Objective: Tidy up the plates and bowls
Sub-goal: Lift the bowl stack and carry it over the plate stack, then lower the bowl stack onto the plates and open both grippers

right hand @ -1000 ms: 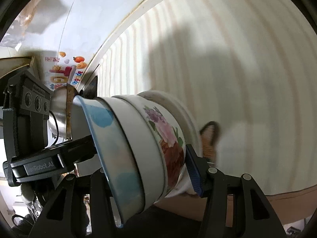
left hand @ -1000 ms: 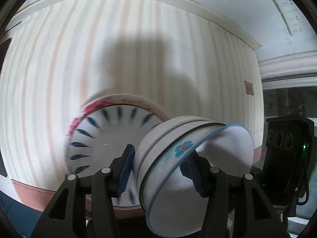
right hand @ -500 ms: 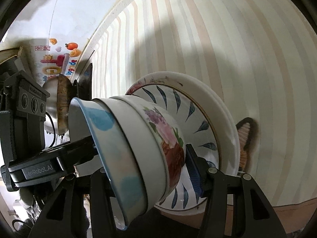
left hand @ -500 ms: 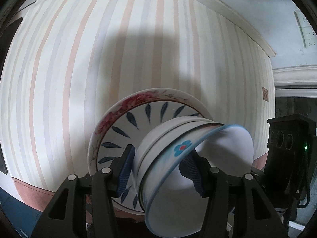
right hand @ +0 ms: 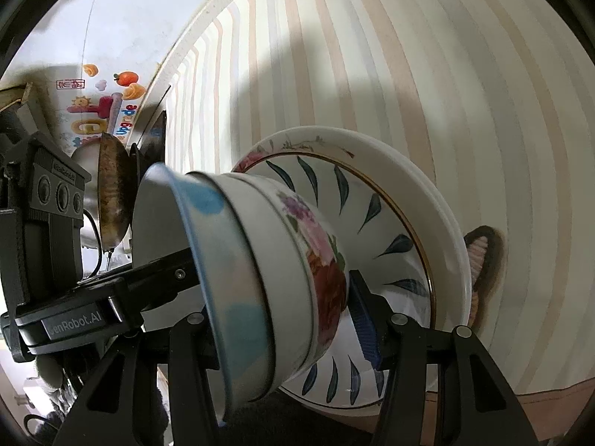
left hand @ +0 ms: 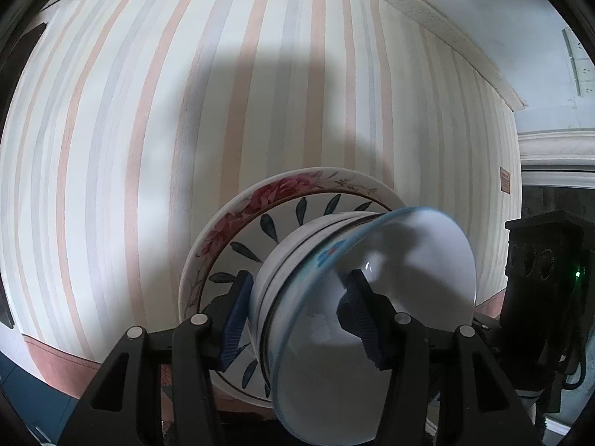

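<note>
three nested bowls (right hand: 267,278): blue-rimmed, plain white, rose-patterned. two stacked plates (right hand: 420,230): leaf-patterned on floral-rimmed; possibly more beneath, edges unclear. two grippers: left gripper (left hand: 297,316), right gripper (right hand: 275,319). one striped tablecloth (left hand: 148,130). one pan (right hand: 111,193).

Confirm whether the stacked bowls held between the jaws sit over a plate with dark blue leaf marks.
Yes: the right wrist view shows the stacked bowls over a white plate with dark blue leaf marks.

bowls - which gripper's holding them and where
Both: left gripper and right gripper each clamp the nested white floral ceramic bowls across the stack's side walls.
</note>
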Demonstrator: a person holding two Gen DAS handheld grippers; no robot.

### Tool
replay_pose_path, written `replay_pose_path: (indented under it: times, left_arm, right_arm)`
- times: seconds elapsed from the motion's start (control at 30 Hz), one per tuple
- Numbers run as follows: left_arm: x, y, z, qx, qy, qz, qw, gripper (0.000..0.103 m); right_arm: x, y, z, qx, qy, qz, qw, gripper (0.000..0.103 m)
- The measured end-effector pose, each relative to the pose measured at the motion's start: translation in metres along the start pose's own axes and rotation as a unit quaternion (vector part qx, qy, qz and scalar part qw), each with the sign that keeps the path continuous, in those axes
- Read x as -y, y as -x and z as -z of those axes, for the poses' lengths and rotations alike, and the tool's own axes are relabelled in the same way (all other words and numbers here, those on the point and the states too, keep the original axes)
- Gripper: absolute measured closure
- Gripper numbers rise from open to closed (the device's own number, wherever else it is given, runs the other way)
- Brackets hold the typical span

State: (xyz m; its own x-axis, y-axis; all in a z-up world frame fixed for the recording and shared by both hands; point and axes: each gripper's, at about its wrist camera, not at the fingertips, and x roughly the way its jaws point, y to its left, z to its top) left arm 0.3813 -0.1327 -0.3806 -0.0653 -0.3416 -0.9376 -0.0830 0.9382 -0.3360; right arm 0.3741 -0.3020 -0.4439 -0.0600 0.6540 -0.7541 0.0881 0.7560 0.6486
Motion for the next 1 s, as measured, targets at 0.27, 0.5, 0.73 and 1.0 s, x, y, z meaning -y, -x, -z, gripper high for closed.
replay_pose_path:
  times: [0.27, 0.5, 0.73, 1.0]
  left_arm:
    - [0.002, 0.001, 0.003, 0.008, -0.006, -0.003, 0.9999, 0.053]
    - [0.007, 0.031, 0.015, 0.055, -0.033, -0.047, 0.9969, 0.053]
    - [0.016, 0.069, 0.046, 0.119, -0.074, -0.091, 0.9860, 0.053]
    - [0.024, 0.112, 0.089, 0.198, -0.099, -0.118, 0.9680, 0.017]
  right_arm:
    - [-0.010, -0.002, 0.000, 0.001, 0.009, 0.020, 1.000, 0.047]
    - [-0.027, 0.022, 0.009, 0.036, 0.027, 0.069, 0.997, 0.047]
    - [-0.055, 0.062, 0.034, 0.089, 0.054, 0.132, 0.986, 0.032]
    - [-0.095, 0.107, 0.082, 0.162, 0.079, 0.184, 0.966, 0.009]
